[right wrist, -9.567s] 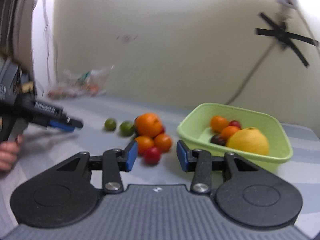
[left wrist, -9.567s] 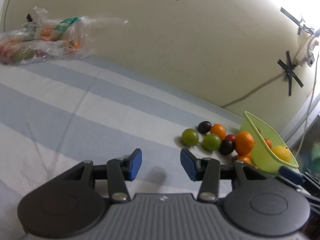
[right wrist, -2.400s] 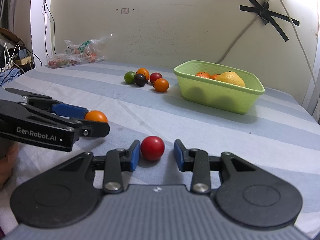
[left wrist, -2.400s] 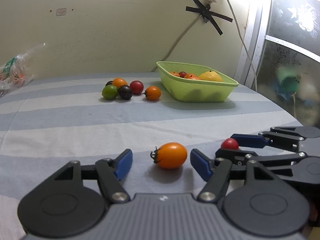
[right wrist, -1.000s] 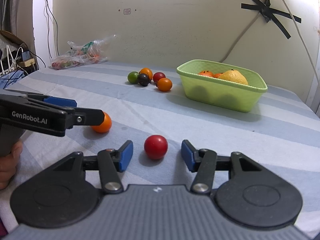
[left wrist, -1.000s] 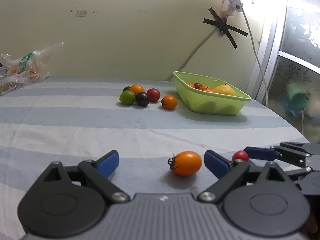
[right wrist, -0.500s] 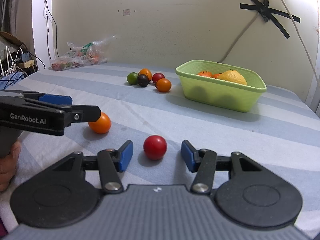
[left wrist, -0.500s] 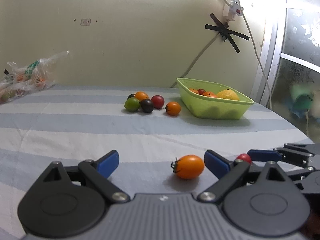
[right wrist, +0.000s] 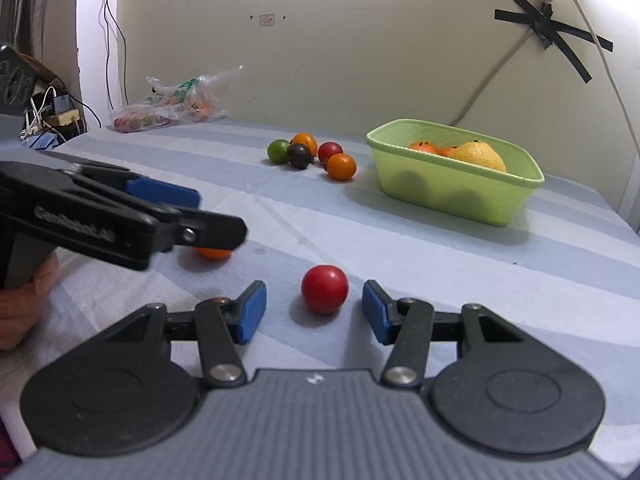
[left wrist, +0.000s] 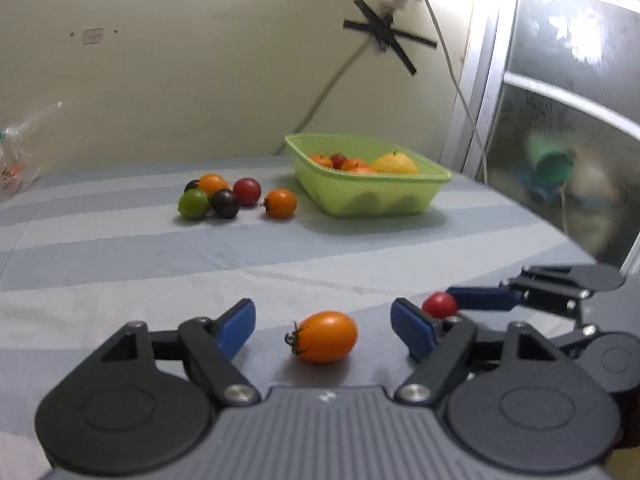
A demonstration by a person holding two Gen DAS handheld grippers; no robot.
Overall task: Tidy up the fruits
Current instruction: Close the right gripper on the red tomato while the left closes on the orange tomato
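Observation:
An orange tomato (left wrist: 325, 336) with a dark stem lies on the striped cloth between the blue pads of my left gripper (left wrist: 325, 326); the jaws are closing and neither pad touches it. My right gripper (right wrist: 314, 312) stands open around a red tomato (right wrist: 324, 289), with gaps on both sides. In the right wrist view the left gripper (right wrist: 188, 220) covers most of the orange tomato (right wrist: 214, 253). A green basket (left wrist: 368, 196) at the back holds a yellow fruit and small orange and red ones.
Several loose tomatoes, green, dark, red and orange (left wrist: 236, 198), sit left of the basket. A plastic bag of produce (right wrist: 168, 108) lies at the far left by the wall. A cable runs down the wall. A hand (right wrist: 20, 312) holds the left gripper.
My left gripper's pads have come closer together around the orange tomato and the tool has rolled slightly. The right gripper and the red tomato have stayed where they were.

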